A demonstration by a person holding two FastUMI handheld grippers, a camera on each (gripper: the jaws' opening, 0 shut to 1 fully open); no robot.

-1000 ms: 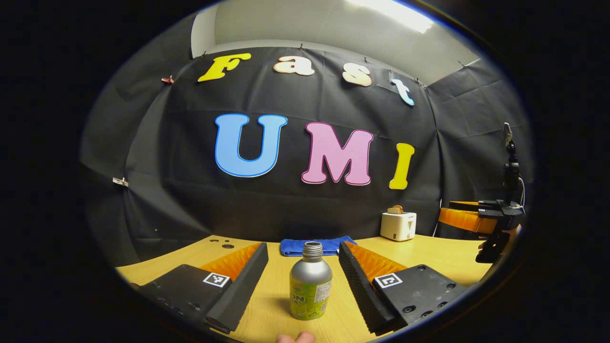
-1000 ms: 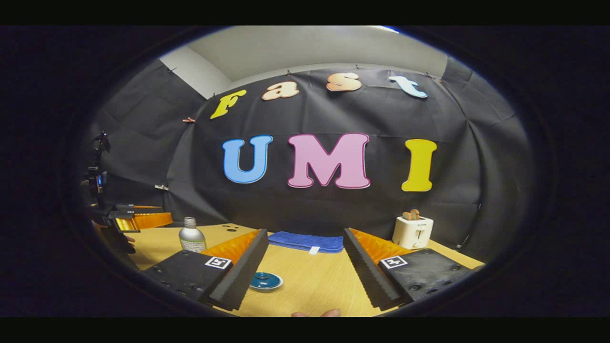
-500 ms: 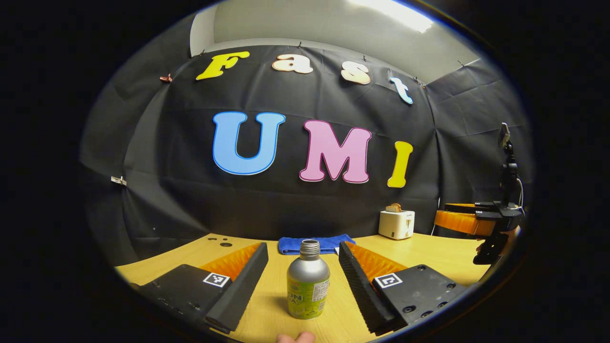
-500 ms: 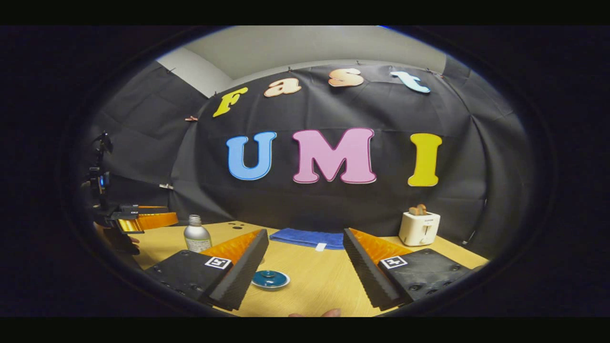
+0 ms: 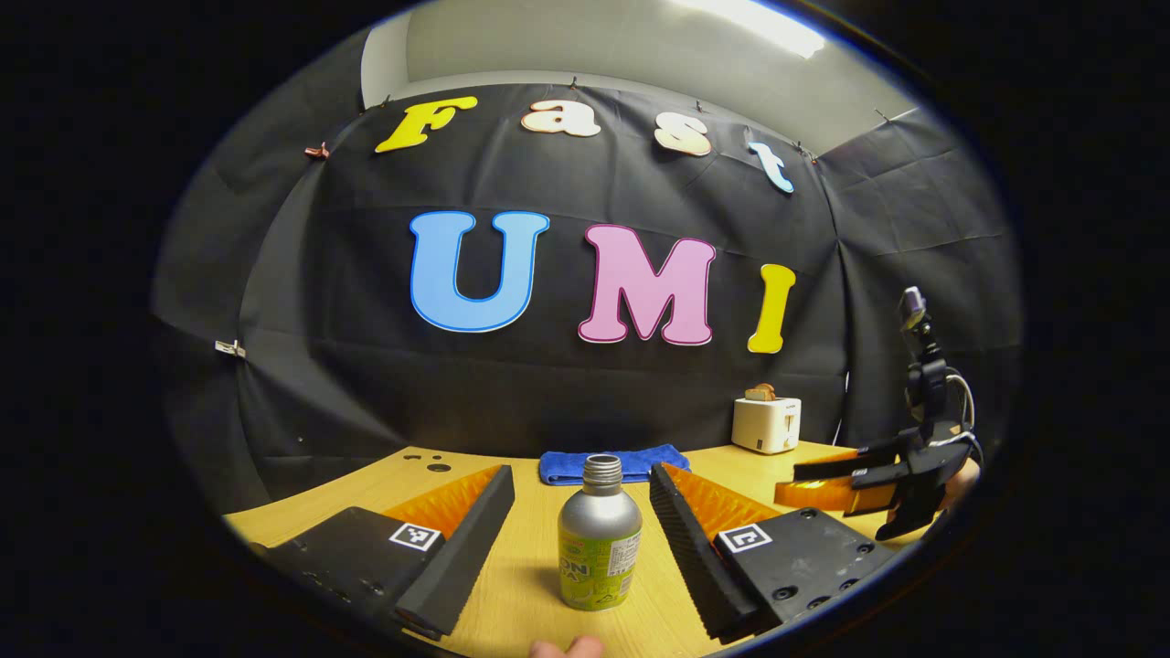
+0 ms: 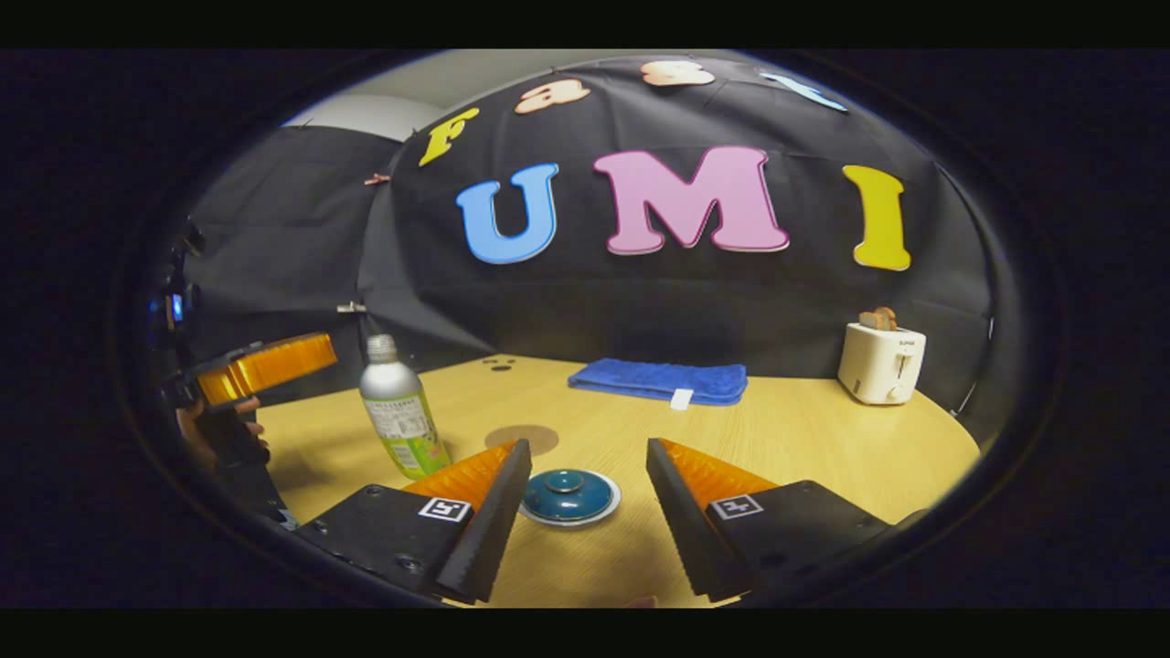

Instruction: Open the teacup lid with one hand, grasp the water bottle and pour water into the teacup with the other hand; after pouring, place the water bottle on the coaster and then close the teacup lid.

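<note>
- Tipping downward since a second ago, the right gripper (image 6: 588,498) is spread wide around the lidded teacup (image 6: 569,496), untouched; its body is hidden.
- The left gripper (image 5: 582,525) is unchanged, spread around the water bottle (image 5: 599,546).

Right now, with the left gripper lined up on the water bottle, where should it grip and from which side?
Probably the straight lower body of the water bottle, approached head-on from the near side. It stands upright, uncapped, centred between the open fingers of the left gripper. The shoulder tapers to a narrow neck, so a grip there could slip.
</note>
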